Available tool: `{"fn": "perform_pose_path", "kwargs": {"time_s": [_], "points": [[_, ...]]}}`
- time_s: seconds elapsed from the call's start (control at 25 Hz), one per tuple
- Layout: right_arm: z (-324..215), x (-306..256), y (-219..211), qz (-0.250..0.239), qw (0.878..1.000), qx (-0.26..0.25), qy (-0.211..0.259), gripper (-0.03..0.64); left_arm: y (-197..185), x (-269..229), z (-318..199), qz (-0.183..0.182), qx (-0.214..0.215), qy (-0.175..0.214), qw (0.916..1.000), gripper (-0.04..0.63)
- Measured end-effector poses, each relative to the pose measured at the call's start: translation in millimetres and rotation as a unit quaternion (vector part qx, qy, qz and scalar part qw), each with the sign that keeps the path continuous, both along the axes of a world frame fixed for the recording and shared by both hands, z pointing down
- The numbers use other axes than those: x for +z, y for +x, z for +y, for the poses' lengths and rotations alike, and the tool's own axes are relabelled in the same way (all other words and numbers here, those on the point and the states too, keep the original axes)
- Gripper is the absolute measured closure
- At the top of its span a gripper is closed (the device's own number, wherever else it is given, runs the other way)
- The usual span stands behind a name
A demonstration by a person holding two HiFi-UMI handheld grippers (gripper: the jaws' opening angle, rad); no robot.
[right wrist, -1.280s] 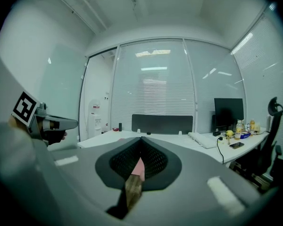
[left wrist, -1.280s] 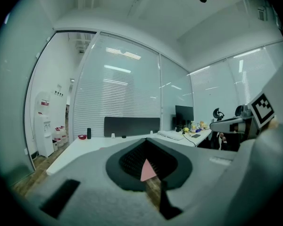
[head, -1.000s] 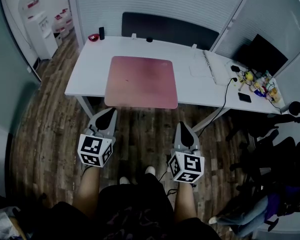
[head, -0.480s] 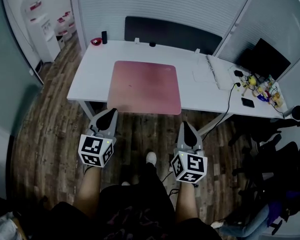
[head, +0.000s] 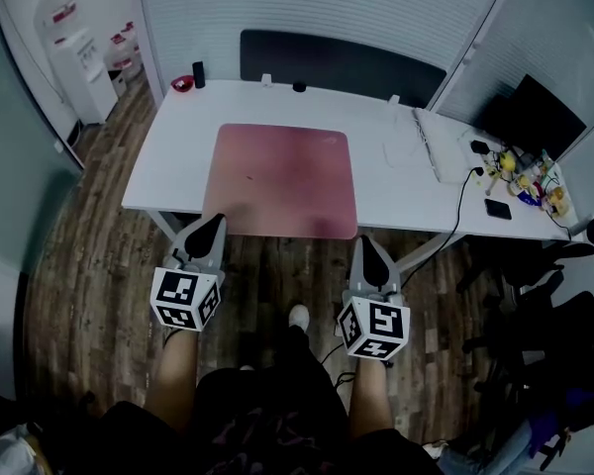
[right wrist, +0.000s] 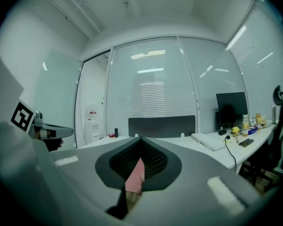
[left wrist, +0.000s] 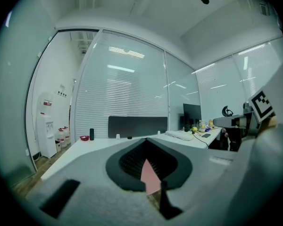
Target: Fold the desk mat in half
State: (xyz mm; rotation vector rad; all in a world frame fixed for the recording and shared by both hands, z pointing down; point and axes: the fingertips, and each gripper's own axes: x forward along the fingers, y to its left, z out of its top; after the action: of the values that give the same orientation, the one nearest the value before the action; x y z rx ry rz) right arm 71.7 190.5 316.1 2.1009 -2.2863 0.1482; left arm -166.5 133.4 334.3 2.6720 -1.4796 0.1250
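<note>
Head view. White tabletop [head: 168,156] at 12 o'clock from the person, wood floor [head: 89,265] all round it. Pink mat [head: 282,179] lies flat and unfolded on the middle of the tabletop. Its near edge sits at the tabletop's near edge; whether it overhangs, cannot tell.

Left tongs [head: 211,224] come in from 7 o'clock of the mat, tips just beside its near left corner. Right tongs [head: 365,245] come in from 5 o'clock, tips just beside the near right corner. Contact with the mat cannot be made out from above. Each carries a marker cube, left cube [head: 186,298] and right cube [head: 373,328], toward the person. Bare forearms run back from the cubes to 6 o'clock.

Left gripper view: tongs clenched, tips met, nothing grasped. A sliver of pink mat shows through the slit below the tips. Right gripper view: same, clenched and empty, with pink showing through the slit. Both sets point about level across the tabletop.

Other items, placed from the mat:
- red dish [head: 183,83] and dark cylinder [head: 198,69] at 11 o'clock, near the far edge
- dark panel [head: 342,65] at 12 o'clock, behind the tabletop
- keyboard [head: 424,144] at 2 o'clock
- phone [head: 497,208] at 3 o'clock, by a clutter of small things
- monitor [head: 540,117] beyond these
- water cooler [head: 74,62] at 10 o'clock, off the tabletop, on the floor
</note>
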Motion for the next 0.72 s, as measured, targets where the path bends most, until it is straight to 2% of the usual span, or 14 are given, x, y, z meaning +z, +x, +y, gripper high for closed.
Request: {"fn": "perform_pose_path", "kwargs": {"time_s": [0.16,0.72], "points": [[-27.7,-1.3,18.9,0.003,1.000,0.004,0.001,0.611,15.4,7.4,-26.1,-0.007,-0.001,-0.010,0.9999,0.594],[-130.7,49.0,75.4,-0.018,0.999,0.004,-0.050,0.611,59.0,46.0,-122.2,-0.030,-0.016,-0.051,0.9981,0.594]]}}
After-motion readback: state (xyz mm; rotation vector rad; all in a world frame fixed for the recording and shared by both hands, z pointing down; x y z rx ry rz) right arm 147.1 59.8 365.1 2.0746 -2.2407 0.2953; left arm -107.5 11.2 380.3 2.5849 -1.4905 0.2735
